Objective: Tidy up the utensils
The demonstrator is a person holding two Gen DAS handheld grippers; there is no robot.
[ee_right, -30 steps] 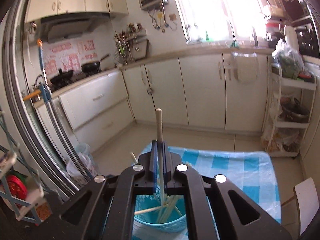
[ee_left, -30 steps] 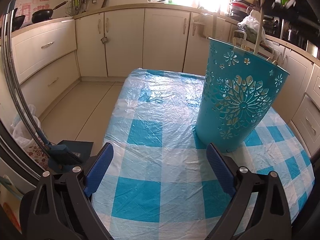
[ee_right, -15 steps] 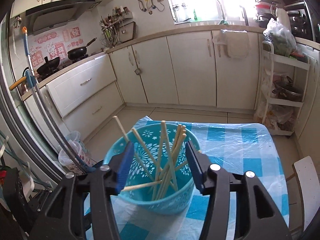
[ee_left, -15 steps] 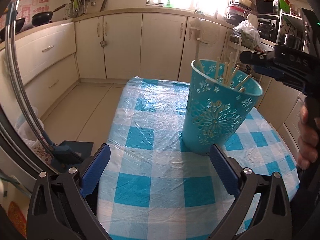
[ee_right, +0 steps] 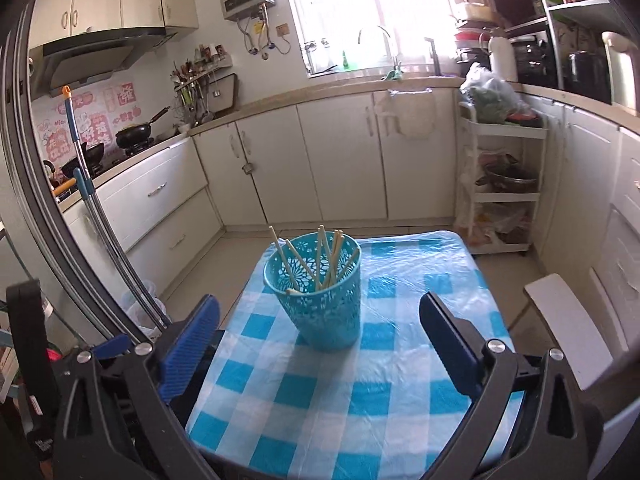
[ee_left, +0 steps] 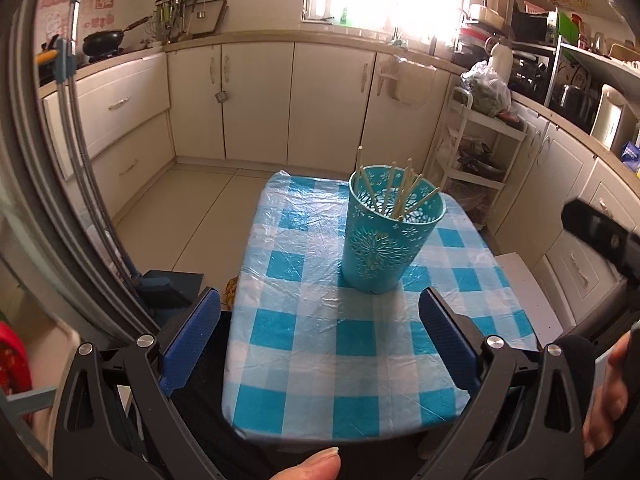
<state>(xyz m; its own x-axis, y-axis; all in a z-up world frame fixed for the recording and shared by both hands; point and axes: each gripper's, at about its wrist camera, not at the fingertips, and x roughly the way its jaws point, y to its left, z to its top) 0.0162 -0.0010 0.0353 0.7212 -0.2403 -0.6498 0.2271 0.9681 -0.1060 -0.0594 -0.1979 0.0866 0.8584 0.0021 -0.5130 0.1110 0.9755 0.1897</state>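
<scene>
A teal perforated holder [ee_left: 384, 240] stands upright on the blue-and-white checked table [ee_left: 352, 368]. Several wooden chopsticks [ee_left: 400, 196] lean inside it. It also shows in the right wrist view [ee_right: 320, 300], with the chopsticks [ee_right: 320, 260] sticking out of its top. My left gripper [ee_left: 320, 332] is open and empty, held back above the table's near edge. My right gripper [ee_right: 320, 336] is open and empty, also back from the holder. Part of the right gripper's body [ee_left: 600, 232] shows at the right of the left wrist view.
White kitchen cabinets [ee_right: 340, 160] run around the room. A white rolling shelf cart [ee_right: 500, 184] stands beyond the table at right. A mop handle [ee_right: 100, 220] leans at the left. A white board [ee_right: 568, 336] sits beside the table's right edge.
The right gripper opened and let a chopstick go into the holder. Both grippers then pulled back and up, so the holder looks smaller and farther away.
</scene>
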